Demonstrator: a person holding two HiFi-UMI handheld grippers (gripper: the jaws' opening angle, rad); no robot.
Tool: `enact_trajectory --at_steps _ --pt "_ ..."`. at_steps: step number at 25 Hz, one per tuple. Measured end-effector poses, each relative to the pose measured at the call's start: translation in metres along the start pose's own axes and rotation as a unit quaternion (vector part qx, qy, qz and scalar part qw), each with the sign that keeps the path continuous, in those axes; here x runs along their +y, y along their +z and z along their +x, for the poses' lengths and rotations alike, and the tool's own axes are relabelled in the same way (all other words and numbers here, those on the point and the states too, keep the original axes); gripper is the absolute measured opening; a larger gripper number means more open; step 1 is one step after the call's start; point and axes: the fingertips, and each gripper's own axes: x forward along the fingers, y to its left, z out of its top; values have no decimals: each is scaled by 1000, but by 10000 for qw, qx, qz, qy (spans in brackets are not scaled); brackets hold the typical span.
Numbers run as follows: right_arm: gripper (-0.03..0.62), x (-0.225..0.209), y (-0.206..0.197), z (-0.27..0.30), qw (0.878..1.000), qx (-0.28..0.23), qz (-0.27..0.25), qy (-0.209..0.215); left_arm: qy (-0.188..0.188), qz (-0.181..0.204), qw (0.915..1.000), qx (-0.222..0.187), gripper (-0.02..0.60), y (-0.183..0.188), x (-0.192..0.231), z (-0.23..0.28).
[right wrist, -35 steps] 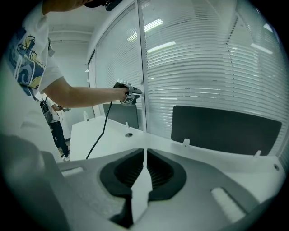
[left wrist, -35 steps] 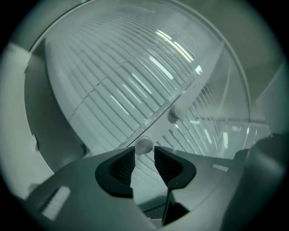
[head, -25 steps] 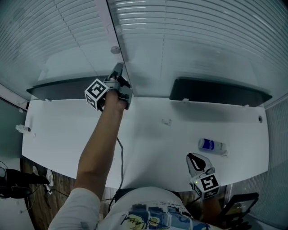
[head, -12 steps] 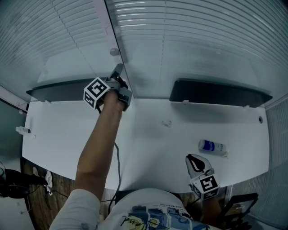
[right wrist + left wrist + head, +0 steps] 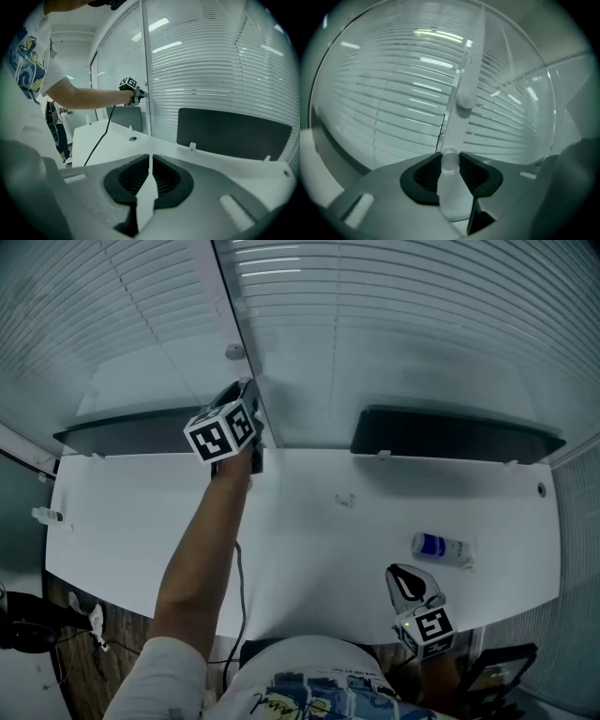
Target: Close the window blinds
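a: what takes up most of the view?
b: the window blinds [image 5: 422, 324]. they hang lowered over both panes beyond the desk, with a white frame post [image 5: 225, 306] between the panes.
a: and under them?
b: a white desk [image 5: 309, 540] with two dark panels [image 5: 450, 432] standing along its far edge.
a: the grippers?
b: the left gripper [image 5: 244, 392] is up at the frame post, on an outstretched arm. the right gripper [image 5: 405, 579] hovers over the near edge, jaws together with nothing between them.
a: anything smaller?
b: a bottle [image 5: 439, 545] lies on the desk just beyond the right gripper. smallest is the blinds' clear wand [image 5: 449, 160]. its rounded end sits between the left jaws, which have just been closing and pinch it from both sides.
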Motion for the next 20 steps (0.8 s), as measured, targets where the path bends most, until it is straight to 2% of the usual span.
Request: enact_trajectory --at_steps 2,4,10,15,20 --pt "12 0 -5 0 10000 8 7 25 203 764 9968 131 127 1 -2 0" --pt "12 0 -2 0 10000 12 0 23 356 1394 9893 233 127 1 -3 1" --pt "12 3 1 0 10000 -17 -34 51 644 2873 9547 423 127 -1 -8 3" --pt "12 2 4 1 9999 -86 -70 38 805 3733 9228 519 127 -3 -9 6" --pt "12 -1 -3 0 10000 -18 -63 35 938 4202 9008 557 127 -6 -10 8"
